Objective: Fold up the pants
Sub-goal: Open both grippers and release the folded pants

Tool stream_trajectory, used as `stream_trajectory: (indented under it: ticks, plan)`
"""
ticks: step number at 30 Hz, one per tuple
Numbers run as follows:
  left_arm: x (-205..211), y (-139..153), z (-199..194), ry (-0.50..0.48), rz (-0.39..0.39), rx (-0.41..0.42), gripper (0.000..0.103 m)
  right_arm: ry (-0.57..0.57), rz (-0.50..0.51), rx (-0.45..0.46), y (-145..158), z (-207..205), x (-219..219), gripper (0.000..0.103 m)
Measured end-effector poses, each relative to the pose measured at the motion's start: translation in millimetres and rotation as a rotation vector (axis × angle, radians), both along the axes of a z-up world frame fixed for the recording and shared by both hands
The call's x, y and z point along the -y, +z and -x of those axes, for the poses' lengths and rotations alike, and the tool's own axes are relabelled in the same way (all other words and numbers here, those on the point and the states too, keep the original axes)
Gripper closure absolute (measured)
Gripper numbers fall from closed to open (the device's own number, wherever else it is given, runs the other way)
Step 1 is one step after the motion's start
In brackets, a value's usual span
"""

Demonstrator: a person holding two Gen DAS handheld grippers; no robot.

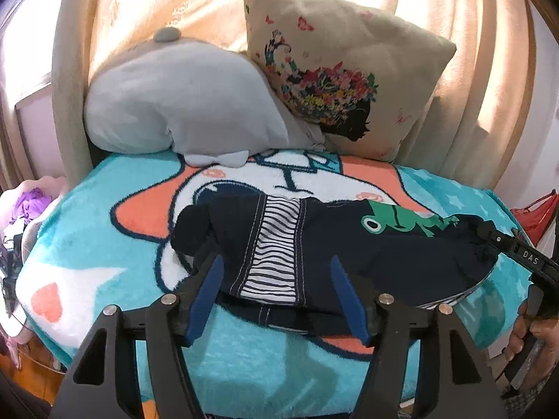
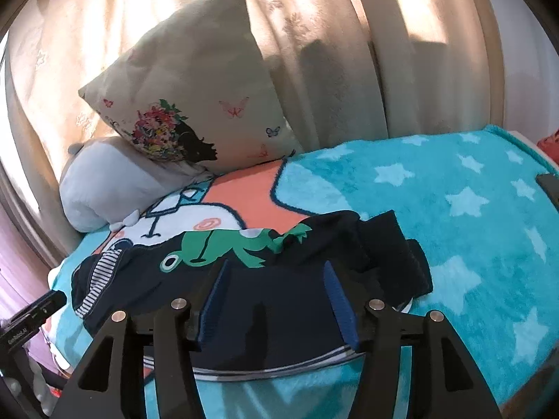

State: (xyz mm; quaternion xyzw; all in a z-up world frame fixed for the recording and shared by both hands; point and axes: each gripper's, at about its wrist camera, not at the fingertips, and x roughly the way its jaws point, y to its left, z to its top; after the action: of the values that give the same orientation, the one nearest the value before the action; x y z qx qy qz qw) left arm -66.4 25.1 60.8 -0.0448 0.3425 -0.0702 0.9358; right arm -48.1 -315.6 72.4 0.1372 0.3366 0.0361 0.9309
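Small navy pants [image 1: 384, 255] with a green frog print and a striped lining panel lie bunched on the turquoise blanket [image 1: 104, 209]. My left gripper [image 1: 276, 272] is open, its blue pads either side of the striped part, just above the near edge of the pants. My right gripper [image 2: 276, 279] is open over the pants [image 2: 265, 300], near the frog print [image 2: 223, 248]. The right gripper's body also shows in the left wrist view [image 1: 524, 258], at the pants' right end. Nothing is held.
A grey plush pillow [image 1: 181, 104] and a beige flower-print cushion [image 1: 342, 70] lean against the curtain at the back. The blanket [image 2: 454, 209] with white stars stretches to the right. Clutter sits beside the bed at the left [image 1: 28, 206].
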Motion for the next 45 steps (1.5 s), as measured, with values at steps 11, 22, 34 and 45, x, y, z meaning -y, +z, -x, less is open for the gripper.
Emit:
stream_trajectory:
  ticks: [11,22,34,45]
  plan:
    - [-0.8,13.0,19.2,0.014,0.010,0.045,0.033,0.025,0.022,0.023,9.1,14.4,-14.5,0.037]
    - [12.4,11.0,18.2,-0.001,-0.010,0.037,0.031,0.028,0.029,0.026,4.5,16.1,-12.9,0.036]
    - [50.8,8.5,-1.5,-0.001,-0.141,0.029,0.031,0.020,0.060,0.050,-0.8,18.8,0.2,0.035]
    - [103.8,9.2,-25.8,-0.074,-0.275,0.033,0.031,-0.033,0.097,0.085,0.9,36.0,27.7,0.031]
